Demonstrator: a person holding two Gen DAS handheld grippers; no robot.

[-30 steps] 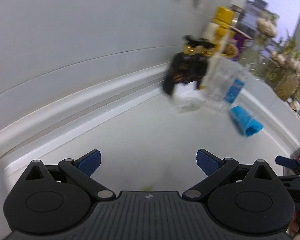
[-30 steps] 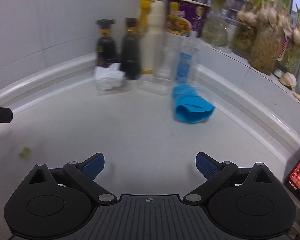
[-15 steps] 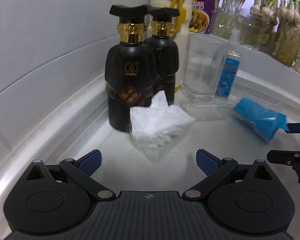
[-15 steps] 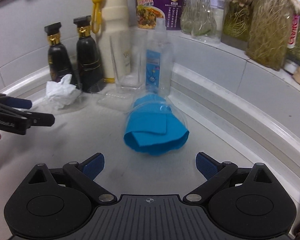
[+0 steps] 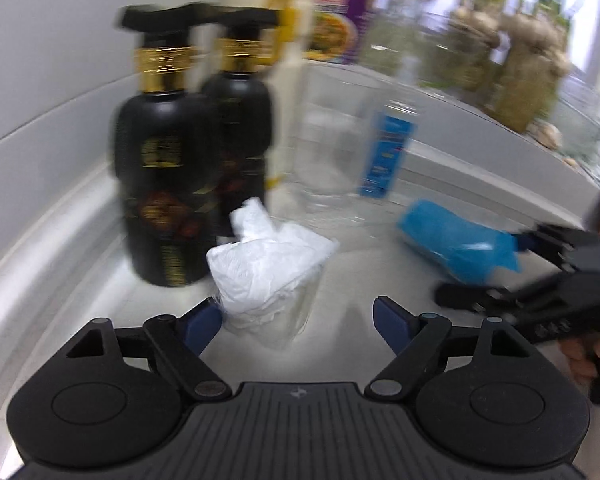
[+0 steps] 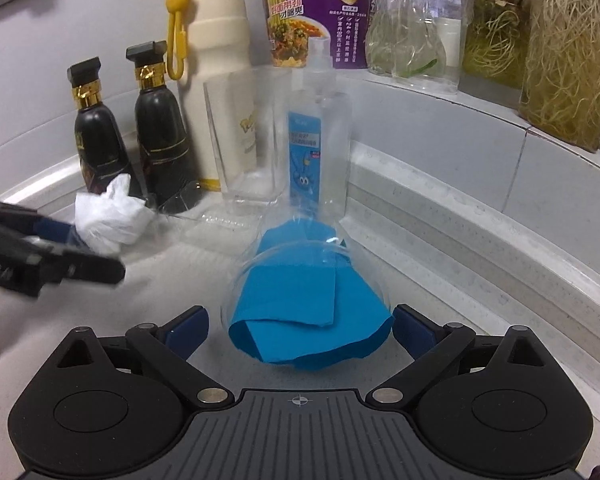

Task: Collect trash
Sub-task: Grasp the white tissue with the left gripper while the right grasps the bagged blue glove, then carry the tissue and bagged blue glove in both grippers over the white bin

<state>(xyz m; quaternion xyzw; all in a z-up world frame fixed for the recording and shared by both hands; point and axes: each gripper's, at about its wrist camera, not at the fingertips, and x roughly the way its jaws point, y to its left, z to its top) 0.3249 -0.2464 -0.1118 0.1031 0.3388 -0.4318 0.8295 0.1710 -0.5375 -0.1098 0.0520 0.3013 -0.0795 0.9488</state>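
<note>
A clear plastic cup stuffed with crumpled white tissue (image 5: 266, 268) lies on the white counter, between the open fingers of my left gripper (image 5: 298, 322); it also shows in the right wrist view (image 6: 108, 216). A second clear cup holding folded blue paper (image 6: 308, 304) lies on its side, its mouth between the open fingers of my right gripper (image 6: 300, 330); it also shows in the left wrist view (image 5: 452, 240). Neither gripper has closed on its cup.
Two black bottles with gold collars (image 6: 100, 136) (image 6: 160, 132), a cream flask (image 6: 216, 72), a tall glass (image 6: 248, 140) and a clear bottle with a blue label (image 6: 316, 144) stand behind the cups. A noodle cup (image 6: 316, 12) and jars sit on the ledge.
Both grippers have moved forward. The tissue cup now sits between my left fingers and the blue-paper cup between my right fingers. Both stay open.
</note>
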